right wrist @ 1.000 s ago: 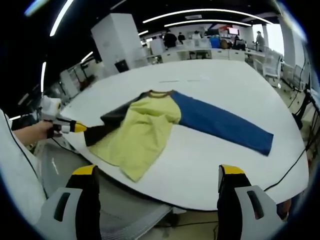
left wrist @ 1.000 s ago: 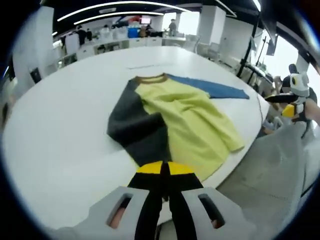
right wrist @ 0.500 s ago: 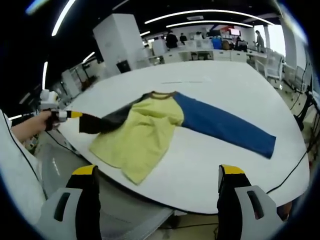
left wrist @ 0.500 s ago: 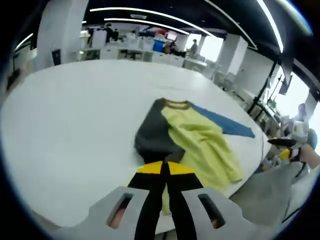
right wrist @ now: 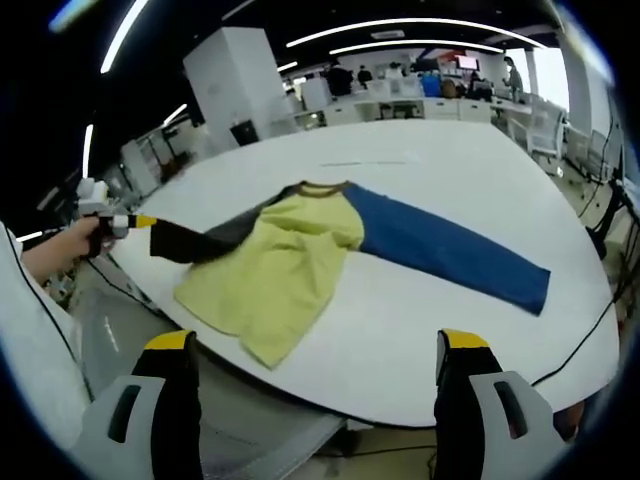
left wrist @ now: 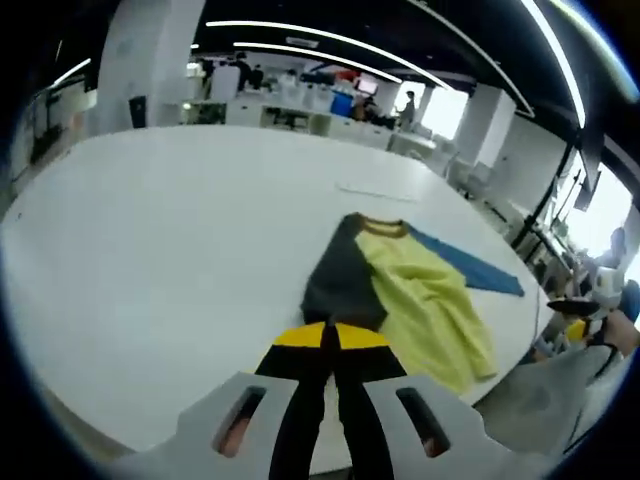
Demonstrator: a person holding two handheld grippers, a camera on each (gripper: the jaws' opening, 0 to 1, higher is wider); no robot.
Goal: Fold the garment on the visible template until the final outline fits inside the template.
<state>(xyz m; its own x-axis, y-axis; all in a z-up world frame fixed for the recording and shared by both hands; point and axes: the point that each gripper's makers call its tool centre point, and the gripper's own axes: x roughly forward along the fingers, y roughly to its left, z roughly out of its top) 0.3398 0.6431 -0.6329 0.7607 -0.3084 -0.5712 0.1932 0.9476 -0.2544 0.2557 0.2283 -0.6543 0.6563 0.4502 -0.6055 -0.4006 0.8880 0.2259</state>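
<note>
Nearest to us in the left gripper view, our left gripper (left wrist: 324, 345) has its yellow-tipped black jaws pressed together on the end of the dark grey sleeve (left wrist: 338, 285) of the long-sleeved raglan shirt with a yellow body (left wrist: 432, 312). In the right gripper view the same gripper (right wrist: 133, 222) sits at the left, held by a hand (right wrist: 62, 252), with the grey sleeve (right wrist: 205, 238) drawn out from the shirt toward the table edge and lifted a little off the surface.

Our right gripper (right wrist: 312, 355) has its jaws standing wide apart at the bottom of its view, holding nothing, off the near edge of the table.

The shirt (right wrist: 275, 270) lies on the large white oval table (right wrist: 440, 170), near its closer edge, with the yellow hem almost at the rim. Its brown collar (right wrist: 322, 186) points away from us, and the blue sleeve (right wrist: 450, 253) lies flat, stretched out to the right, well apart from the grey one.

Farther back on the table we see a faint thin line (right wrist: 365, 162) beyond the collar. Behind the table stand a white pillar (right wrist: 235, 75), desks and several distant people.
</note>
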